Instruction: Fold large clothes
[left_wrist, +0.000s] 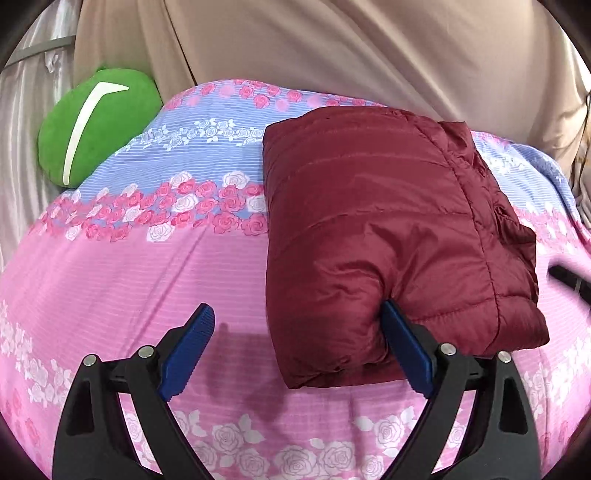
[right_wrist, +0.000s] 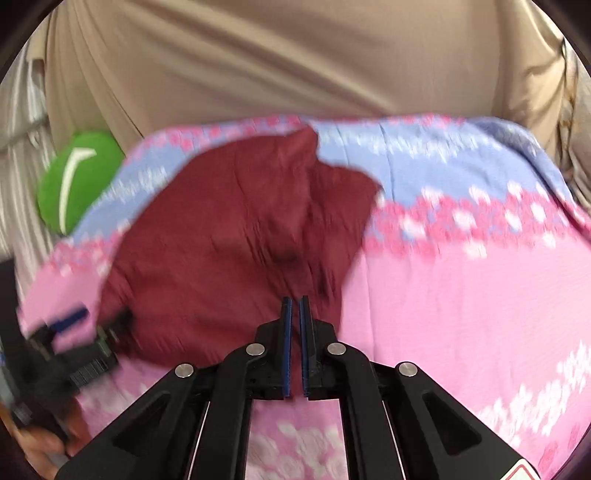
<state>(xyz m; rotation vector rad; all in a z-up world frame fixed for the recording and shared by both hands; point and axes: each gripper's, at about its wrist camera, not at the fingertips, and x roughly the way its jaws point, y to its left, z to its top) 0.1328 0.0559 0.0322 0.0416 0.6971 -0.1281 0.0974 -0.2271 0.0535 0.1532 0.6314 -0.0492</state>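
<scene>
A dark red puffer jacket (left_wrist: 388, 221) lies folded into a thick rectangle on the flowered bedspread (left_wrist: 147, 280). My left gripper (left_wrist: 297, 310) stands wide open at the jacket's near left corner. Its right finger (left_wrist: 402, 343) dents the puffy near edge, and its left finger (left_wrist: 188, 350) hangs over bare bedspread. In the right wrist view the jacket (right_wrist: 229, 236) looks blurred, and my right gripper (right_wrist: 294, 301) is shut at its near right edge with nothing seen between the pads. The left gripper (right_wrist: 94, 321) shows there at the jacket's left side.
A green cushion (left_wrist: 99, 125) with a white stripe rests at the far left of the bed. Beige curtains (left_wrist: 332, 48) hang behind the bed. Pink and blue bedspread lies open left of the jacket and to its right (right_wrist: 461, 277).
</scene>
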